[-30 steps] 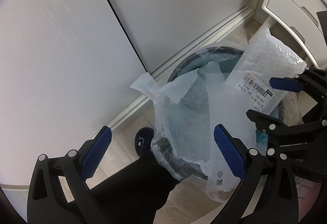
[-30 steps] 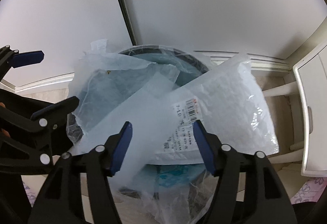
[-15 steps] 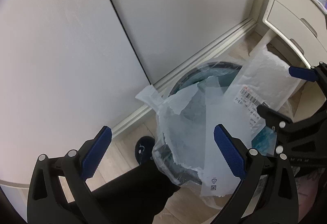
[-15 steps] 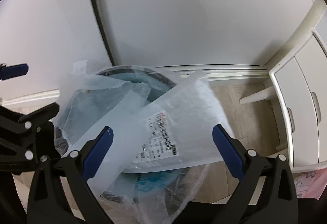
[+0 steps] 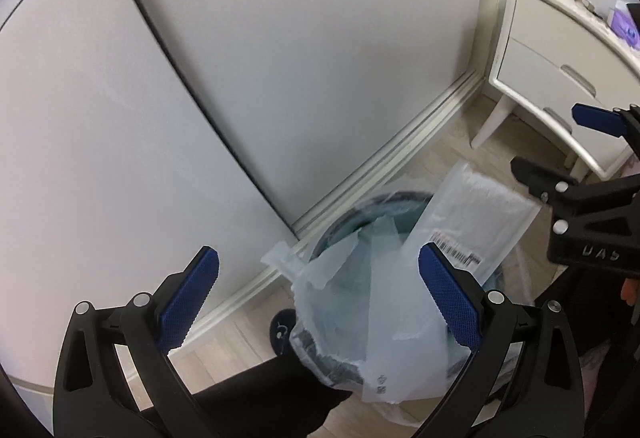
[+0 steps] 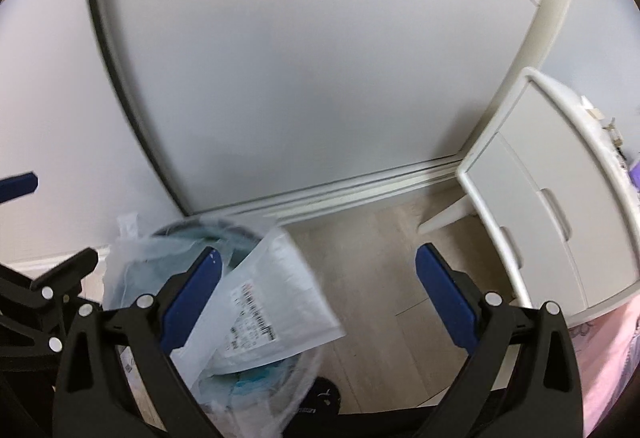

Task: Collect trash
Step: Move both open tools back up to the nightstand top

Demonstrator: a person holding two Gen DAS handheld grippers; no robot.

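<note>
The plastic mailer (image 6: 276, 302) leans in the lined bin (image 5: 376, 222), its upper end poking out toward 1 o'clock. Likely light, floppy and slick, best pinched at that free end. Both the left gripper (image 5: 318, 298) and right gripper (image 6: 318, 296) are spread wide, holding nothing.

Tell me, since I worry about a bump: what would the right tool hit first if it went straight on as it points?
Probably the bare wood floor between the bin and the white cabinet; nothing lies between the open right tool and it, though depth is unclear.
</note>
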